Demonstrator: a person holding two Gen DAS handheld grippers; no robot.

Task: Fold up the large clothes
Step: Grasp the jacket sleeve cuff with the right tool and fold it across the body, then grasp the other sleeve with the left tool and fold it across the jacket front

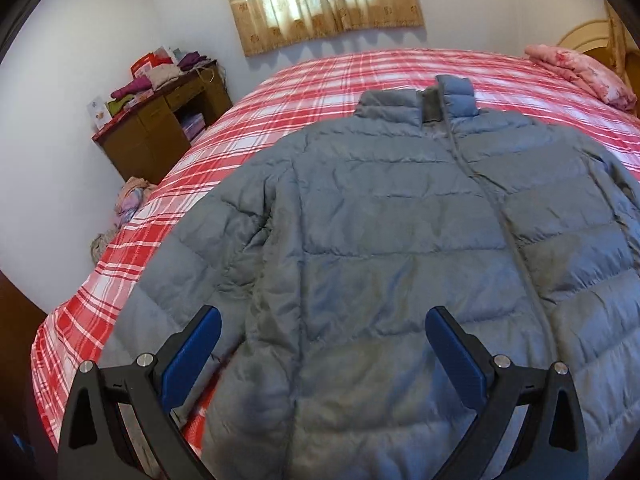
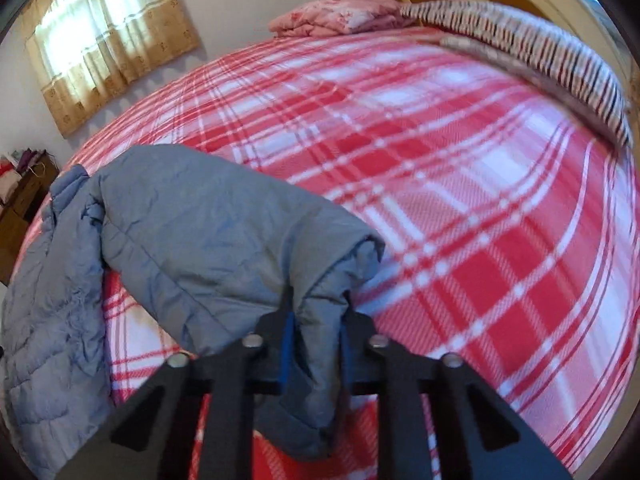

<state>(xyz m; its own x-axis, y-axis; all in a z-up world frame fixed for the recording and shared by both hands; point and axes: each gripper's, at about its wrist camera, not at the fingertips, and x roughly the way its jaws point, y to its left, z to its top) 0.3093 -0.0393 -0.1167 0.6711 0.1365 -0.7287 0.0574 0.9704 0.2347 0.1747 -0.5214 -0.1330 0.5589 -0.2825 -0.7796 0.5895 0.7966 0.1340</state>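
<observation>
A grey-blue puffer jacket (image 1: 400, 220) lies front up on the red plaid bed (image 1: 312, 80), collar at the far end, zip closed. My left gripper (image 1: 322, 332) is open and empty, hovering above the jacket's lower left part near its left sleeve (image 1: 188, 256). In the right wrist view my right gripper (image 2: 318, 320) is shut on the jacket's right sleeve (image 2: 224, 232) near the cuff and holds it lifted off the bed. The jacket body (image 2: 52, 320) lies at the left of that view.
A wooden desk (image 1: 160, 128) piled with clothes stands at the far left by the wall. A folded pink blanket (image 1: 584, 72) and a striped pillow (image 2: 528, 56) lie at the head of the bed. Loose clothes (image 1: 128, 204) sit beside the bed's left edge.
</observation>
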